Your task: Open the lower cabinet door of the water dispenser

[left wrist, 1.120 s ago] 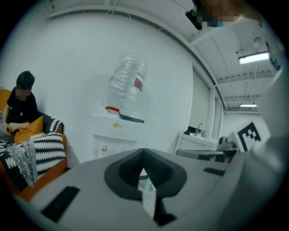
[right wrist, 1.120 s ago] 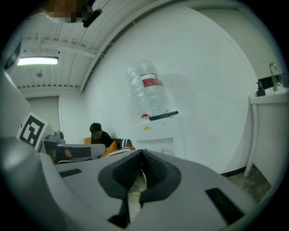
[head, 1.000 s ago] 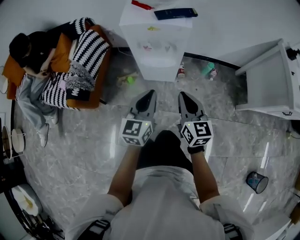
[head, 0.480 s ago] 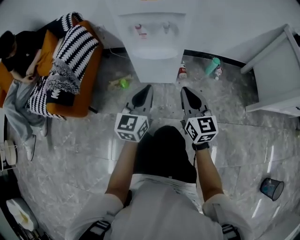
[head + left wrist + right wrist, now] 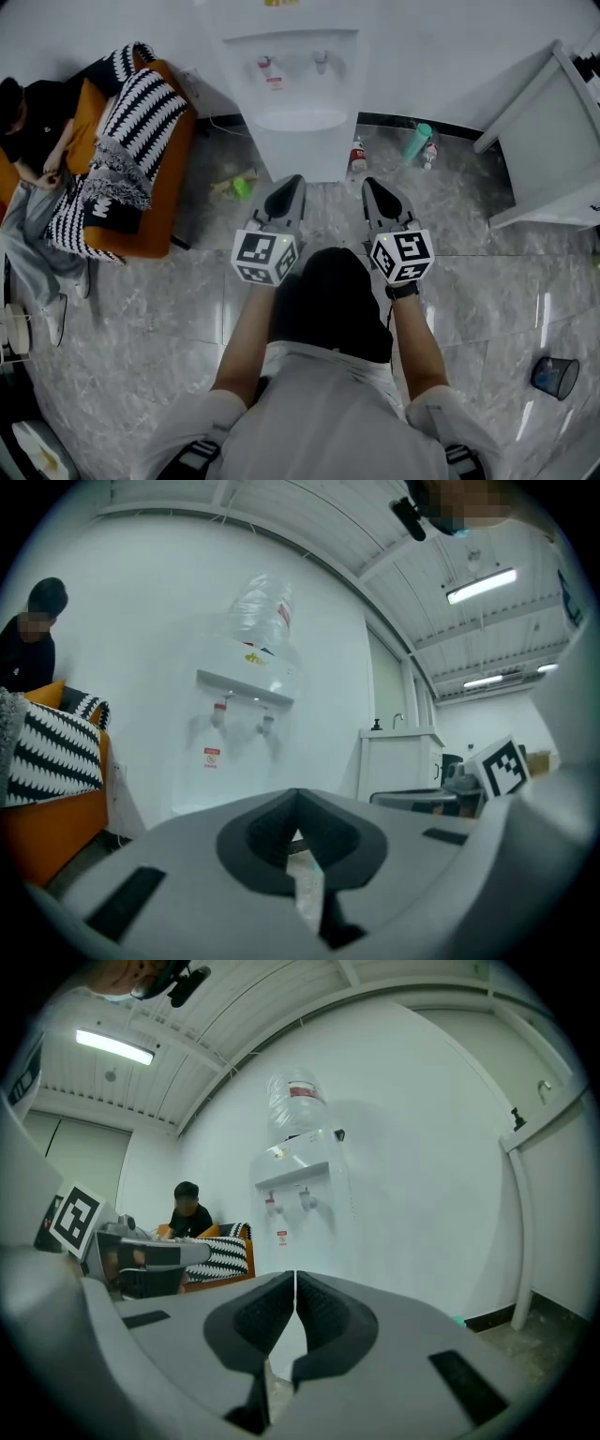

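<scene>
Head view: left gripper point(image 5: 292, 181) and right gripper point(image 5: 372, 185) fingers clenched, empty; cabinet door point(image 5: 302, 156) judged light, rigid, best taken at its edge.

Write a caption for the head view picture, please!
Left gripper and right gripper, both shut, face the white water dispenser.

No wording can be read anywhere; the water dispenser point(image 5: 295, 103) carries a small red-and-white sticker point(image 5: 274, 82) below its left tap and a yellow label point(image 5: 254, 657) near its top; the bottle point(image 5: 291, 1115) wears a red label point(image 5: 302, 1092); all too small to read.
</scene>
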A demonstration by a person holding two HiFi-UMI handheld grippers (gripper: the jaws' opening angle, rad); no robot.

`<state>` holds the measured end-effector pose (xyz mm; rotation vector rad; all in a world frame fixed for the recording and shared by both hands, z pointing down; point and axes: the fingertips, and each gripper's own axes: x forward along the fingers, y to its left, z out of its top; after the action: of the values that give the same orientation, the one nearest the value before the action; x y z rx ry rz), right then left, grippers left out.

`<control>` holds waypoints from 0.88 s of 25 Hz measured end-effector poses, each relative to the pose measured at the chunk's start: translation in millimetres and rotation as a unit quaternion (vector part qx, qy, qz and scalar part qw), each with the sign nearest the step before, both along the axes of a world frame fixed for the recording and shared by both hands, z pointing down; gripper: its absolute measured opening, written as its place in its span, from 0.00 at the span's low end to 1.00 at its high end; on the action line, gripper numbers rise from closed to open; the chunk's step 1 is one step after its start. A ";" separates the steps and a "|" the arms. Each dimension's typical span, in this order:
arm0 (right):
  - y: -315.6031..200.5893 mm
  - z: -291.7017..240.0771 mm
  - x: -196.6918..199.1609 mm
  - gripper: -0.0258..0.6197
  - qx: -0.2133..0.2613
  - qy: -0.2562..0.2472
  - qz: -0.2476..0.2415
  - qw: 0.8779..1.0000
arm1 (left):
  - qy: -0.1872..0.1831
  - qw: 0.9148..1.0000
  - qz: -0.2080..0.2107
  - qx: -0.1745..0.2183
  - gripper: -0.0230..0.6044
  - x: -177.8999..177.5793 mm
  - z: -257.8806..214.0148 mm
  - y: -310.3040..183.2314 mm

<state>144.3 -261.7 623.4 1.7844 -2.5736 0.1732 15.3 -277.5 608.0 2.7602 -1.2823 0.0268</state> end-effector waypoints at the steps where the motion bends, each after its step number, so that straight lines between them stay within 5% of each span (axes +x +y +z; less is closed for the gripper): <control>1: -4.4 1.5 1.2 0.06 -0.002 0.004 0.000 1.000 | 0.000 1.000 0.004 -0.001 0.06 1.7 1.1 -3.5; 22: -110.7 94.1 28.1 0.06 -0.110 0.031 -0.045 0.992 | -0.004 0.999 0.013 -0.037 0.06 -11.3 39.2 -60.5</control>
<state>172.4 -372.3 717.5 1.5695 -2.4750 0.3779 4.1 -338.1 647.2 2.7175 -1.2217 0.0862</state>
